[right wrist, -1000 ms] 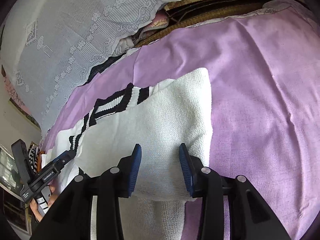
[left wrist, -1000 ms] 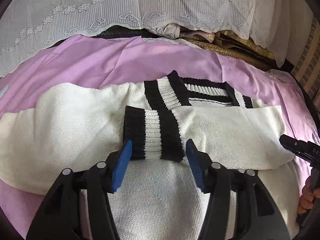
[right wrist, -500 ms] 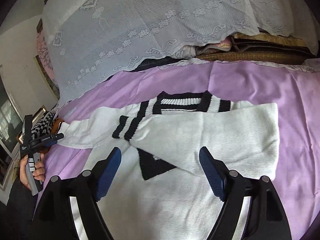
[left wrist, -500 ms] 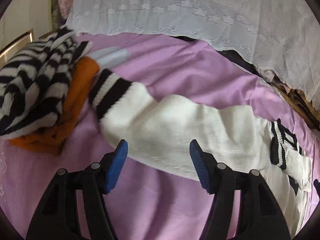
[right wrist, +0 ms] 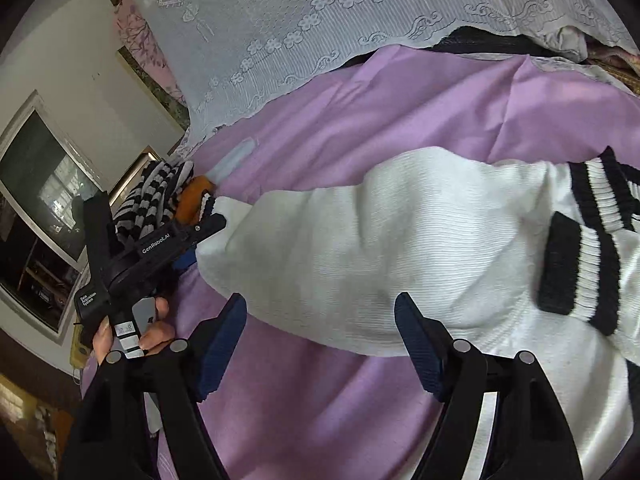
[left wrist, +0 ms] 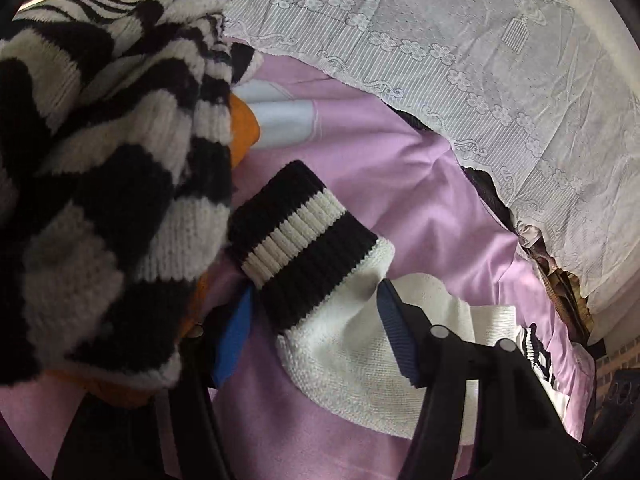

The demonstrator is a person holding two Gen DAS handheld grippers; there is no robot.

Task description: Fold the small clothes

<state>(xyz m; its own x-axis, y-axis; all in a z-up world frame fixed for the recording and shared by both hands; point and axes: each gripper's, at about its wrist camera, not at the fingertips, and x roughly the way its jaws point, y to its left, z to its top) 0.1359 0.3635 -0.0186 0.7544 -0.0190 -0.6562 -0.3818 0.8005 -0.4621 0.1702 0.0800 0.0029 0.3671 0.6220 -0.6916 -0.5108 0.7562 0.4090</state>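
Note:
A white knit sweater (right wrist: pixel 400 248) with black-and-white ribbed trim lies on a purple sheet (right wrist: pixel 400 100). Its left sleeve stretches out to the left and ends in a striped cuff (left wrist: pixel 304 236). My left gripper (left wrist: pixel 316 336) is open with its jaws on either side of that sleeve just behind the cuff; the sleeve lies between the blue pads. It also shows in the right wrist view (right wrist: pixel 188 240) at the sleeve end. My right gripper (right wrist: pixel 320 344) is open and empty, hovering over the sleeve's near edge. The other sleeve's cuff (right wrist: pixel 576 264) lies folded across the body.
A black-and-white striped knit (left wrist: pixel 100 160) lies on an orange garment (left wrist: pixel 242 128) right beside the cuff, at the left gripper's left. A white lace cover (right wrist: pixel 340 12) hangs along the far side. A window (right wrist: pixel 44 208) is at the left.
My left gripper has swung left from the sweater's middle out to the sleeve end and closed in around the cuff. My right gripper opened wider and turned to face the left sleeve.

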